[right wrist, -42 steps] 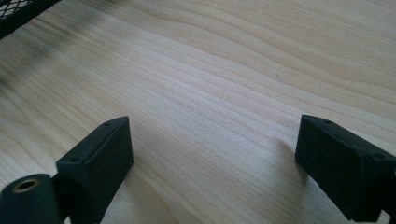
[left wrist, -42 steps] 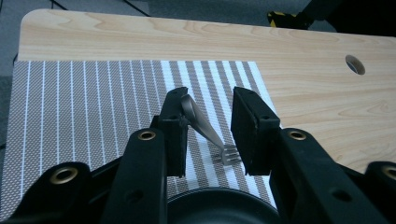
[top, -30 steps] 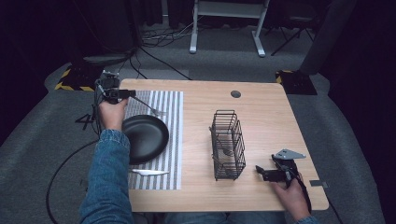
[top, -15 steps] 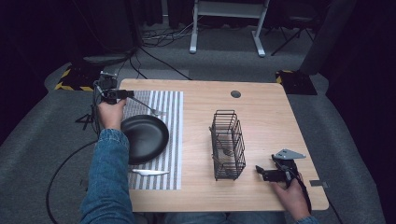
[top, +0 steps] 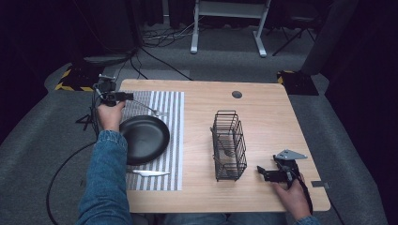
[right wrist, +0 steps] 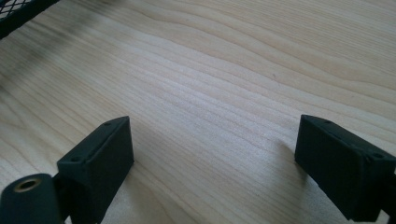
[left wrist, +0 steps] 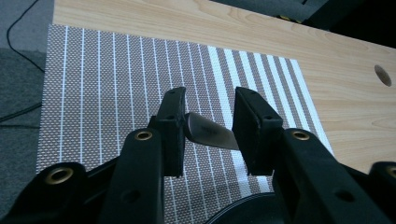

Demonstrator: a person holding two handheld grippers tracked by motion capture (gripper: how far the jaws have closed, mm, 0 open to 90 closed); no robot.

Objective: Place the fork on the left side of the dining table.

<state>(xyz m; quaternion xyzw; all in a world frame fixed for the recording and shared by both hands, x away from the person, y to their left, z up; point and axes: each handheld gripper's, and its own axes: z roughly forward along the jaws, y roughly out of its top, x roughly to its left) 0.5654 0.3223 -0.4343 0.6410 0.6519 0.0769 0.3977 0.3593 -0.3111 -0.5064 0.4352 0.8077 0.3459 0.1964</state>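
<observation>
We had lowered the left gripper (left wrist: 210, 107) slightly, jaws apart around the handle of the fork (left wrist: 210, 133) near the placemat's (left wrist: 93, 70) far edge, ready for closing, while the right gripper (right wrist: 217, 126) waited, open wide.

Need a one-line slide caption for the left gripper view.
Left gripper jaws straddle a metal utensil handle over the striped placemat.

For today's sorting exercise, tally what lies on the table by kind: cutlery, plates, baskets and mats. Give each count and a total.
Cutlery: 2, a fork whose handle sits between the left gripper jaws, and a knife
Plates: 1, the black plate
Baskets: 1, the wire basket
Mats: 1, the striped mat
Total: 5
</observation>
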